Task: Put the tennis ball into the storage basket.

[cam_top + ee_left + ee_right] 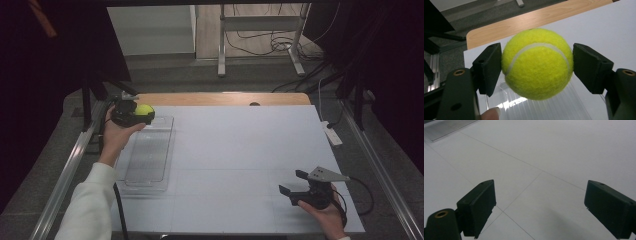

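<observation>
We find the tennis ball (pixel 537 63) clamped between the left tongs (pixel 134 113), raised above the far end of the clear tray (pixel 150 155). Right tongs (pixel 295 183) gape empty, well apart from the tray.

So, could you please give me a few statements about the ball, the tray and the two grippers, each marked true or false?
1. The left gripper is shut on the tennis ball. True.
2. The ball lies inside the clear tray. False: it is held in the air above the tray's far end.
3. The right gripper has its jaws open with nothing between them. True.
4. The right gripper hovers over the tray. False: it is at the near right of the white table, well away from the tray.
5. The tray sits on the left side of the table. True.
</observation>
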Available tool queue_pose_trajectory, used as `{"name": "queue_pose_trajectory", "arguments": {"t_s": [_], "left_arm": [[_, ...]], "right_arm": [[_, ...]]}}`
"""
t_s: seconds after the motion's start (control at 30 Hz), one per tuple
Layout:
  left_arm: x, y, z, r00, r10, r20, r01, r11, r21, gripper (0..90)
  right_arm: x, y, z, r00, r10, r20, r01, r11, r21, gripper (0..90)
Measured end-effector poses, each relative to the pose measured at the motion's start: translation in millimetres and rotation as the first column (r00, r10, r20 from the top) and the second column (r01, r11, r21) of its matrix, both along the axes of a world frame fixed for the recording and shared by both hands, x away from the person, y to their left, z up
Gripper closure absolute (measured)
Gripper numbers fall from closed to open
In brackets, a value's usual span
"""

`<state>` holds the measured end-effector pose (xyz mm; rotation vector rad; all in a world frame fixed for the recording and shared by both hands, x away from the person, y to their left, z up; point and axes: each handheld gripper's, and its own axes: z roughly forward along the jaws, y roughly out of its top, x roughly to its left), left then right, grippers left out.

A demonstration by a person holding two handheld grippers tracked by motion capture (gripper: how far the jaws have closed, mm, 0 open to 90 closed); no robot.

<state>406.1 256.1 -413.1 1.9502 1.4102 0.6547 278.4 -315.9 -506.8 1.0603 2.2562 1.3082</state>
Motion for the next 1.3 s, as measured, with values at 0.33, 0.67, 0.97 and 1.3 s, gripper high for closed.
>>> {"name": "queue_pose_trajectory", "arguments": {"t_s": [0.33, 0.67, 0.97, 1.3], "left_arm": [[0.6, 3.0, -3.6, 0.9999, 0.010, -0.008, -0.010, 0.9999, 0.003, 27.1], [2.7, 7.6, -12.7, 0.9992, 0.021, -0.033, -0.020, 0.9997, 0.012, 27.2], [7.5, 11.2, -20.3, 0.9979, 0.039, -0.052, -0.038, 0.9991, 0.021, 27.1], [11.5, 10.6, -23.2, 0.9970, 0.043, -0.064, -0.041, 0.9987, 0.029, 27.1]], "right_arm": [[-0.5, 0.0, 0.4, 1.0000, 0.000, 0.002, 0.000, 1.0000, 0.001, 10.5], [-0.1, 0.4, 0.0, 1.0000, -0.001, 0.000, 0.001, 1.0000, -0.002, 10.5], [0.3, 0.1, -0.5, 1.0000, -0.003, -0.001, 0.003, 1.0000, -0.002, 10.5], [0.3, 0.0, -0.8, 1.0000, -0.004, -0.005, 0.004, 1.0000, -0.001, 10.7]]}}
